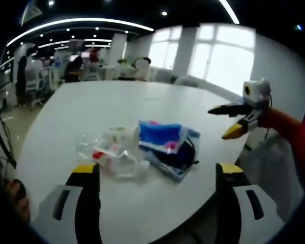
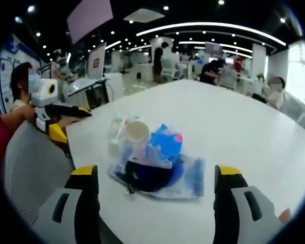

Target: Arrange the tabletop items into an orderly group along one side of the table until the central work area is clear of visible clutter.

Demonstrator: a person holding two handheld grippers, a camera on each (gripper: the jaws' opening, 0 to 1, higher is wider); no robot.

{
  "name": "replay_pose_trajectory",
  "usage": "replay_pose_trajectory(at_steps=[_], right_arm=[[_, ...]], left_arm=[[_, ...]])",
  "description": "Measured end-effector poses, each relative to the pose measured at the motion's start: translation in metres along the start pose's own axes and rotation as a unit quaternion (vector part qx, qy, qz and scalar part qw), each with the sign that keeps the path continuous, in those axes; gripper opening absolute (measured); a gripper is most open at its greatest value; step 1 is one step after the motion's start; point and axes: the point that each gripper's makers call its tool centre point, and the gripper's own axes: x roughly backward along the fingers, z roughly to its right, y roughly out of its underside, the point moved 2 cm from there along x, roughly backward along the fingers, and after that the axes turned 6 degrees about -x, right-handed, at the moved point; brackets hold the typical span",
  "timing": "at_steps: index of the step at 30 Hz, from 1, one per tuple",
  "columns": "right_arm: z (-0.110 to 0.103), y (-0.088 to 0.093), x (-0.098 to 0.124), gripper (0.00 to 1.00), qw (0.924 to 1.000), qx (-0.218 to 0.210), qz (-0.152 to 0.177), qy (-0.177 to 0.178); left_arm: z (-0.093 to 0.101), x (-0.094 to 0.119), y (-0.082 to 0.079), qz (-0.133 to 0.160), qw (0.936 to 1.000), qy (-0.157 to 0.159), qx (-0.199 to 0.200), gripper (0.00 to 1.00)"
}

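The white table (image 1: 142,101) carries one small cluster near your edge: a blue pouch (image 1: 165,145) touching a clear plastic bottle (image 1: 112,152). Your left gripper (image 1: 157,175) and right gripper (image 2: 155,178) are both spread and empty, framing the cluster for pickup.

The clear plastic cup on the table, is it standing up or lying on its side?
Lying on its side. The clear cup shows its round open mouth sideways toward the right gripper view, resting against the blue pouch on the white table.
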Motion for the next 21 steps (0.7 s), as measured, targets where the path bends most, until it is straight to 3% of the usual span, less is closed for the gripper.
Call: replay_pose_trajectory(at_steps=[12, 21], right_arm=[[0.001, -0.016, -0.021, 0.86, 0.9999, 0.004, -0.003, -0.009], [-0.003, -0.028, -0.039, 0.77, 0.9996, 0.019, 0.0, -0.02]], left_arm=[[0.001, 0.0, 0.0, 0.0, 1.0, 0.0, 0.001, 0.91], [0.001, 0.0, 0.0, -0.001, 1.0, 0.002, 0.003, 0.9]])
